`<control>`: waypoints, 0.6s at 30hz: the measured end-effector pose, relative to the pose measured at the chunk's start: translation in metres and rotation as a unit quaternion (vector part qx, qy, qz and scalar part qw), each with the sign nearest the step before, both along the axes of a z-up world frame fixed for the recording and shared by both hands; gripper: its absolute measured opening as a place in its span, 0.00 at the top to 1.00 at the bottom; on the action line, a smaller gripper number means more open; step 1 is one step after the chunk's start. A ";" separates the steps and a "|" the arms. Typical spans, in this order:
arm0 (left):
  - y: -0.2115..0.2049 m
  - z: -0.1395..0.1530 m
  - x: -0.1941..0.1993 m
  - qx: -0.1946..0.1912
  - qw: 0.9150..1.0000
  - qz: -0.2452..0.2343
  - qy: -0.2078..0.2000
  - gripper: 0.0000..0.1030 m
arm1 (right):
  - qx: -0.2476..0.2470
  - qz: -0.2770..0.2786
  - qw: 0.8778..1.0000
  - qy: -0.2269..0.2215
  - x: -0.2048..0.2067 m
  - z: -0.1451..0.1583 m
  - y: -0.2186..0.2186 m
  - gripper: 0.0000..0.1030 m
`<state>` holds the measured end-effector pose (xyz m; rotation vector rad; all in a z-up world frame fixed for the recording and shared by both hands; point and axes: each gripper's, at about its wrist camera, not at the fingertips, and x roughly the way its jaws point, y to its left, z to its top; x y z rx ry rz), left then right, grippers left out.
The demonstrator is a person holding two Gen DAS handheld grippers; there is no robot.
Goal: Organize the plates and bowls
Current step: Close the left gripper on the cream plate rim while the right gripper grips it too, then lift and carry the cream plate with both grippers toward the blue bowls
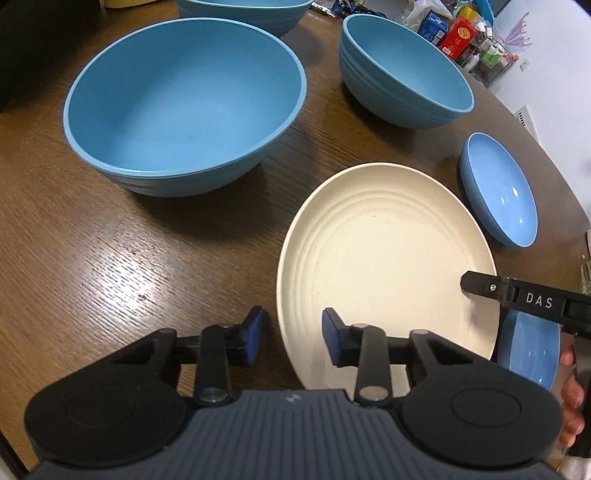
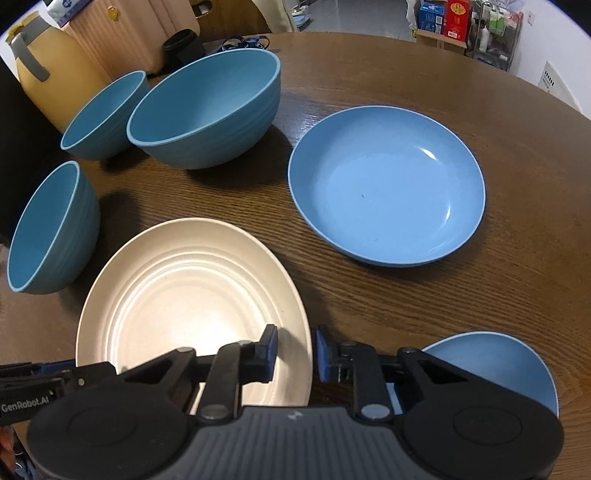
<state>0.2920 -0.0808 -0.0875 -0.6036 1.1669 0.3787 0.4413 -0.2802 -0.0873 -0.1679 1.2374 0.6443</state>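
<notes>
A cream ridged plate [image 1: 388, 266] lies on the brown wooden table [image 1: 110, 240]; it also shows in the right wrist view [image 2: 184, 288]. My left gripper [image 1: 293, 339] is open with its jaws either side of the plate's left rim. My right gripper [image 2: 295, 352] is open with its jaws either side of the plate's right rim; its finger [image 1: 480, 286] shows over the plate in the left view. Three teal bowls [image 2: 207, 110] [image 2: 107, 114] [image 2: 48, 229] stand at the left. A light blue shallow plate [image 2: 388, 184] lies further back. Another blue dish [image 2: 498, 365] sits under my right gripper.
A yellow jug [image 2: 48, 81] and a beige case [image 2: 147, 29] stand behind the bowls. Shelves with boxes [image 2: 458, 18] stand beyond the table's far edge. The table's round edge [image 1: 546, 147] curves on the right.
</notes>
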 end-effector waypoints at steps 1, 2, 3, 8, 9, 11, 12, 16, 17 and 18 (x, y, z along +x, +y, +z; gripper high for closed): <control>0.000 0.000 0.000 0.000 1.000 0.001 -0.001 0.70 | 0.003 -0.002 1.000 0.002 0.001 -0.001 -0.001 0.81; 0.000 -0.001 0.002 -0.001 1.000 0.001 -0.001 0.75 | 0.007 -0.004 1.000 0.004 0.001 -0.001 -0.002 0.83; 0.000 -0.002 0.002 -0.003 1.000 0.001 -0.002 0.79 | 0.011 -0.006 1.000 0.007 0.002 -0.002 -0.002 0.84; 0.001 -0.004 0.004 -0.004 1.000 0.008 -0.005 0.85 | 0.023 -0.015 1.000 0.008 0.003 -0.002 -0.006 0.86; 0.002 -0.004 0.004 -0.004 1.000 0.009 -0.006 0.85 | 0.027 -0.017 0.999 0.009 0.004 -0.002 -0.007 0.87; 0.002 -0.004 0.002 -0.004 1.000 0.008 -0.006 0.85 | 0.032 -0.021 0.999 0.011 0.003 -0.002 -0.011 0.88; 0.003 -0.004 0.002 -0.003 1.000 0.007 -0.007 0.85 | 0.034 -0.023 0.999 0.010 0.003 -0.002 -0.012 0.88; 0.003 -0.003 -0.001 0.001 1.000 0.003 -0.008 0.85 | 0.038 -0.027 0.999 0.003 -0.002 0.000 -0.015 0.88; 0.003 -0.003 -0.001 0.002 1.000 0.002 -0.008 0.85 | 0.039 -0.027 0.999 0.002 -0.004 0.001 -0.016 0.89; 0.002 -0.002 -0.002 0.004 1.000 0.001 -0.008 0.85 | 0.042 -0.028 0.999 0.001 -0.005 0.002 -0.017 0.89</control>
